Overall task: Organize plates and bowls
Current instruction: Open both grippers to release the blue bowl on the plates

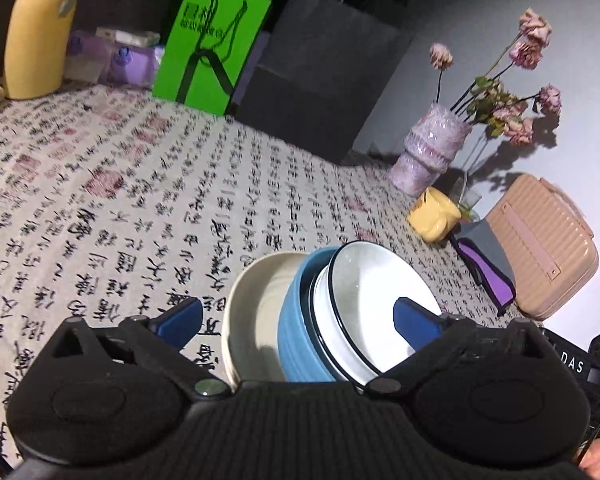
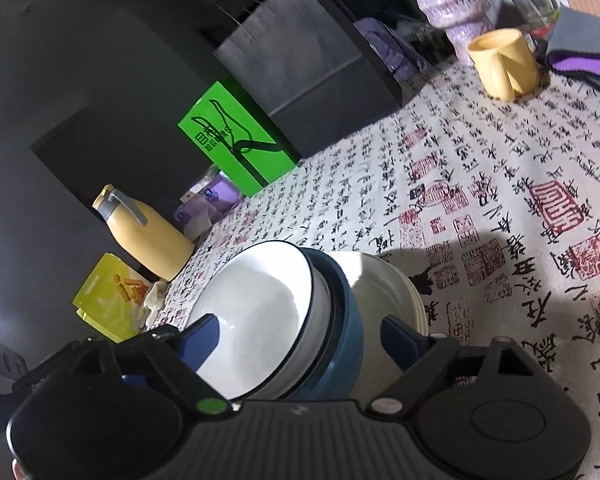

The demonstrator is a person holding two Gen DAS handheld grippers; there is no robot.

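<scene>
My nested stack, white dark-rimmed ceramic bowl in ribbed blue bowl over cream plates, mouths upward on the calligraphy-printed surface, both jaws spread wide, pinching nothing.

three nested bowls, one mug

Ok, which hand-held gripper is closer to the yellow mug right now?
Right, probably. From the right hand-held gripper, at the bowl stack, the yellow mug looks bigger, ahead and rightward. From the left hand-held gripper, also at the stack, it looks smaller, off to the right.
</scene>
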